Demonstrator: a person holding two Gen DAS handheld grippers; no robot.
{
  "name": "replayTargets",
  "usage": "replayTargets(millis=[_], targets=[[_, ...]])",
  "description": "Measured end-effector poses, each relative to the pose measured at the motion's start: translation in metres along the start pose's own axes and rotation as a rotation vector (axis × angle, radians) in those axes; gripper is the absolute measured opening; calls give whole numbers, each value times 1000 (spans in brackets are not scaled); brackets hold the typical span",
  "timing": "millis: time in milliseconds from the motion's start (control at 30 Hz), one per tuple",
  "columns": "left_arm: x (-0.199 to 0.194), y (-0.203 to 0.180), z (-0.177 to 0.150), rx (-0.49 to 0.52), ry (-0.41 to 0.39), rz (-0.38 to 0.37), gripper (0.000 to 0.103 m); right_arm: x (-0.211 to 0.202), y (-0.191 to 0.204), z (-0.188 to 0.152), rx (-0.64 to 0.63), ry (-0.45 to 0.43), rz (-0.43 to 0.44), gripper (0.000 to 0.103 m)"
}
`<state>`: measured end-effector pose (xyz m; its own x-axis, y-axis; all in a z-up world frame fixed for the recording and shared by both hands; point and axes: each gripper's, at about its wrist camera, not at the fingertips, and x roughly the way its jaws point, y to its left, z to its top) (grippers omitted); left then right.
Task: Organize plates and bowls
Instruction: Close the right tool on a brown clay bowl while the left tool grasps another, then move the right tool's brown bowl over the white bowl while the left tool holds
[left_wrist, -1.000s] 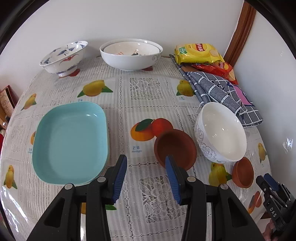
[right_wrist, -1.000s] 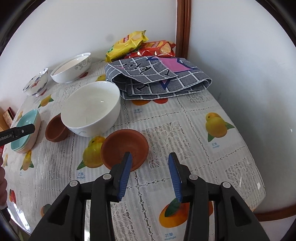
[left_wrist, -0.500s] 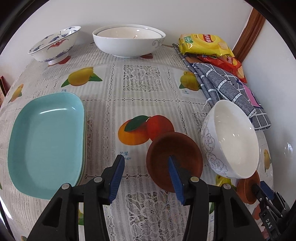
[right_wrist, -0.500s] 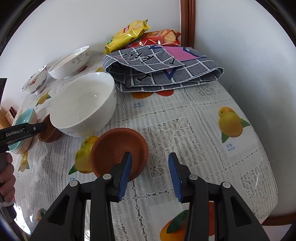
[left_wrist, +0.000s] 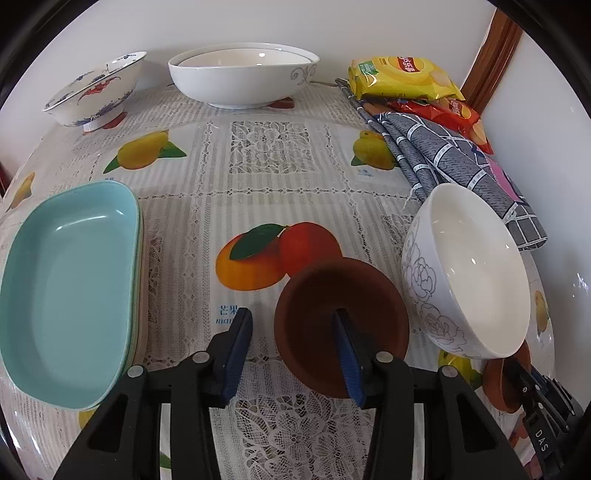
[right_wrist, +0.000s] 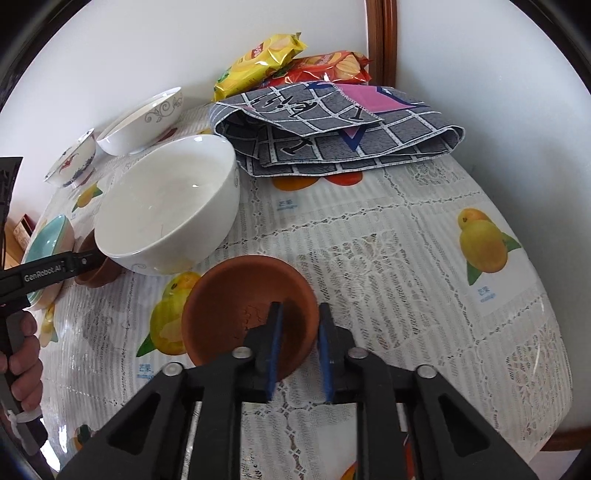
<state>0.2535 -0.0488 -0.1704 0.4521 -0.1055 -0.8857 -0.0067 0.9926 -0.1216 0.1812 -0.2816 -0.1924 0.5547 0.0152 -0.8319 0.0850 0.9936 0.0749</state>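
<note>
**Both tongs at a terracotta dish rim, table with fruit-print cloth**

Right gripper (right_wrist: 298, 350): jaws have just been closing and now straddle the near right rim of a small terracotta dish (right_wrist: 236, 306), one pad inside the dish, the other outside against its wall. Gap is narrow; it reads as pinched on the rim. This dish sits on the table (right_wrist: 406, 258), just near of the large white bowl with grey flower outline (right_wrist: 166, 210).

Left gripper (left_wrist: 293, 354): jaws have just been closing too, but remain apart. The right finger stands inside a second terracotta dish (left_wrist: 332, 295); the left finger is outside, over bare cloth, clear of the dish wall. No pinch seen, so not gripping. This dish lies just left of the flowered white bowl, close to it; whether they touch I cannot tell.

Other crockery:
- stack of pale turquoise rectangular plates (left_wrist: 70, 288), left side of the table
- blue-and-red patterned footed bowl (left_wrist: 96, 92), far left by the wall
- wide white bowl with a smaller white bowl nested in it (left_wrist: 243, 77), far centre

Far right: folded grey checked cloth (right_wrist: 332, 129), with a yellow crisp bag (right_wrist: 262, 55) and a red crisp bag (right_wrist: 325, 66) behind it. A person's hand (right_wrist: 22, 358) on the left tool's handle shows at the left edge of the right wrist view.
</note>
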Motion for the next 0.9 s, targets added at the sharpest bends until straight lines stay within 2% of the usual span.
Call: replayTargets(millis=[67, 133, 333, 633, 900], targets=[[0, -3, 0, 12, -1, 8, 33, -1, 0, -1, 2, -9, -7, 12], [0, -3, 0, 9, 5, -20, 23, -4, 2, -2, -8, -19, -11, 12], [-7, -4, -2, 6, -6, -13, 11, -18, 3, -6, -2, -48, -8, 8], [-33, -4, -10, 23, -40, -34, 9, -40, 6, -11, 16, -69, 0, 8], [-70, 3, -14, 18, -99, -50, 9, -72, 11, -9, 23, -123, -9, 8]])
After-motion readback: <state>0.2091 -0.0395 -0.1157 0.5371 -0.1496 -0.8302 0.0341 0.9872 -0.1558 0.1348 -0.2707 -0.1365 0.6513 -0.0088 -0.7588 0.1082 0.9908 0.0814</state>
